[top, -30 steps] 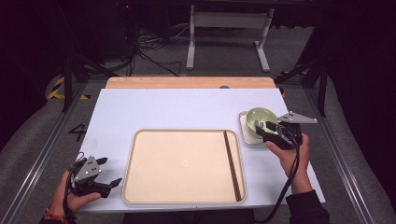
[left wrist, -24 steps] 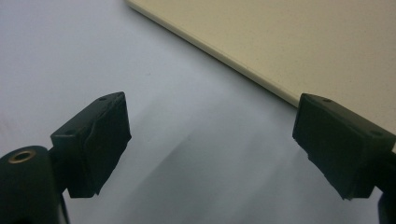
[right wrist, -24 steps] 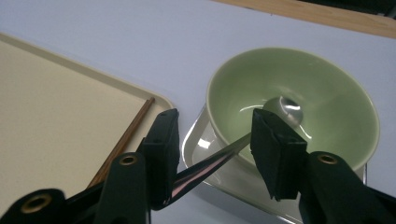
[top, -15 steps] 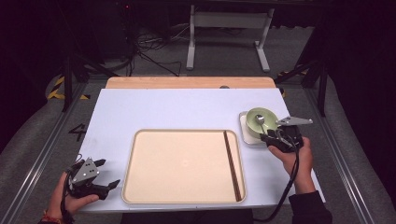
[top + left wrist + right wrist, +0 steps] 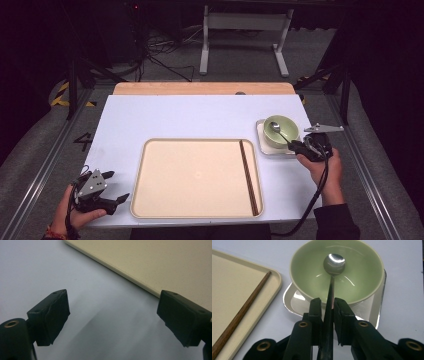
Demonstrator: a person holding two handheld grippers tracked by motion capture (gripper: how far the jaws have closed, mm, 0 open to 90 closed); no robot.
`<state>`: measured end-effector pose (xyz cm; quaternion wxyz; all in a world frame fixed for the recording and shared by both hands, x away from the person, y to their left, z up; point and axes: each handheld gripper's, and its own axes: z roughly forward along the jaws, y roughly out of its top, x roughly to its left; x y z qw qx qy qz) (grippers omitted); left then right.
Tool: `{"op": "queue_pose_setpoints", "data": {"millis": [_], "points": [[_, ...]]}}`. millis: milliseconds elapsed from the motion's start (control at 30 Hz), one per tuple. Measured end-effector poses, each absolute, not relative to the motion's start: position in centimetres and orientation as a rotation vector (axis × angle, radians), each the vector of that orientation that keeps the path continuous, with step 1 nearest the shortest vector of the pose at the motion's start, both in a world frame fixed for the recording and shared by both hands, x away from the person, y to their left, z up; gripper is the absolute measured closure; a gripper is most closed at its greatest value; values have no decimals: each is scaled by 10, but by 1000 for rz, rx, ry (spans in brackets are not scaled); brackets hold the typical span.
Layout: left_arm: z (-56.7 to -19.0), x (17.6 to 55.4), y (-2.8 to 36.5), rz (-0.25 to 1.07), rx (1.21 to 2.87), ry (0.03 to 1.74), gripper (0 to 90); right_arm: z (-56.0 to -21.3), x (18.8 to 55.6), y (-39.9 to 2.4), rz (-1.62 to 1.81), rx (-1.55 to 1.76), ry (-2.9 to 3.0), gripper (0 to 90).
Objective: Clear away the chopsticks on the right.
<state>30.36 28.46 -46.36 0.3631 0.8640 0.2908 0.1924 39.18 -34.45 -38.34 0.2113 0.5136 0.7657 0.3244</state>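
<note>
High view: the right gripper (image 5: 296,145) sits at the near right edge of the green bowl (image 5: 282,131), on the handle of the spoon (image 5: 280,133), whose head lies inside the bowl. The bowl stands on a small silver plate (image 5: 262,141) on the white worktop (image 5: 190,117), just right of the beige tray (image 5: 195,175). Brown chopsticks (image 5: 248,176) lie along the tray's right side. The left gripper (image 5: 117,187) rests at the near left corner, beside the tray.

Left gripper view: the jaws are spread wide above bare worktop, with nothing between them.

Right gripper view: the jaws have just been closing and now pinch the spoon handle (image 5: 330,307) over the bowl's rim.
</note>
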Motion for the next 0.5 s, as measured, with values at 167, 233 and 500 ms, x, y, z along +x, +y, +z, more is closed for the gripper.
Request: {"op": "queue_pose_setpoints", "data": {"millis": [167,233,500], "points": [[-464,303,284,497,2223,746,118,-385,395,-354,907,1475,2097,820],[-464,303,283,496,2227,746,118,-385,396,-357,918,1487,2082,822],[-462,302,282,508,2223,751,117,-388,394,-365,1025,1480,2061,844]]}}
